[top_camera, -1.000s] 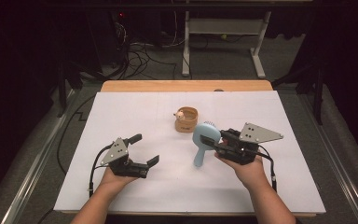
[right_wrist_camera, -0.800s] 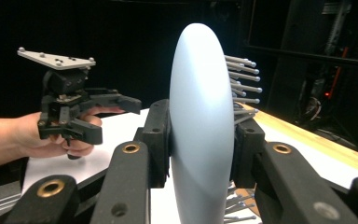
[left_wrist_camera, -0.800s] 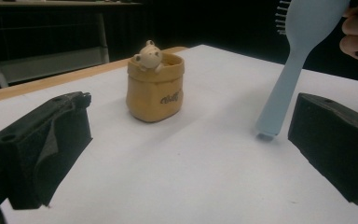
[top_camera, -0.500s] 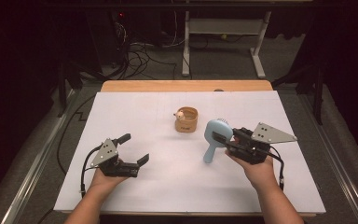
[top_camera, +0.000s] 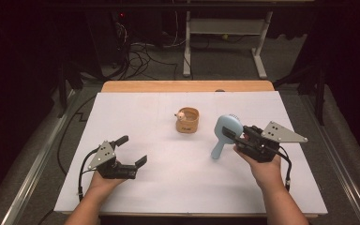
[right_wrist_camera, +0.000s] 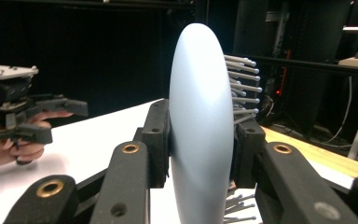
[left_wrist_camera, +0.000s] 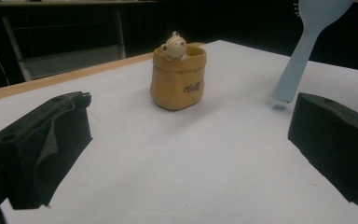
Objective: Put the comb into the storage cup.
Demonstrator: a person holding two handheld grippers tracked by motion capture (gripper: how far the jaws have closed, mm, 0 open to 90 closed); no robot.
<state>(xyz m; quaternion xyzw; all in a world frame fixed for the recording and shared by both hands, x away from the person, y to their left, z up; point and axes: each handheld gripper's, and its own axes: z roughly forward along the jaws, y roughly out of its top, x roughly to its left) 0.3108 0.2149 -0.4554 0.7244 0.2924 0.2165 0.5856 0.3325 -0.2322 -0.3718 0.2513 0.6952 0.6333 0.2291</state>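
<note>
A light blue hairbrush [top_camera: 227, 127] hangs over the white table [top_camera: 168, 187], handle slanting down and to the left. My right gripper [top_camera: 232, 135] is shut on its head. In the right gripper view the jaws clamp the brush's head [right_wrist_camera: 200, 126] from both sides, bristles pointing right. A tan sack-shaped cup [top_camera: 187, 121] with a small bear figure on its rim stands upright at the table's middle. My left gripper [top_camera: 132, 150] rests near the front left, open and holding nothing. In the left gripper view the cup [left_wrist_camera: 177, 77] stands ahead between the spread jaws, with the brush handle [left_wrist_camera: 298, 56] at upper right.
The table's wooden far edge [top_camera: 187, 86] borders a dark floor with cables [top_camera: 140, 51] and a metal stand [top_camera: 225, 42]. White tabletop lies bare around the cup. The left gripper [right_wrist_camera: 14, 109] and the hand holding it appear at the left of the right gripper view.
My right gripper has carried the brush to the right, away from the cup. My left gripper has shifted a little to the left and stayed open.
</note>
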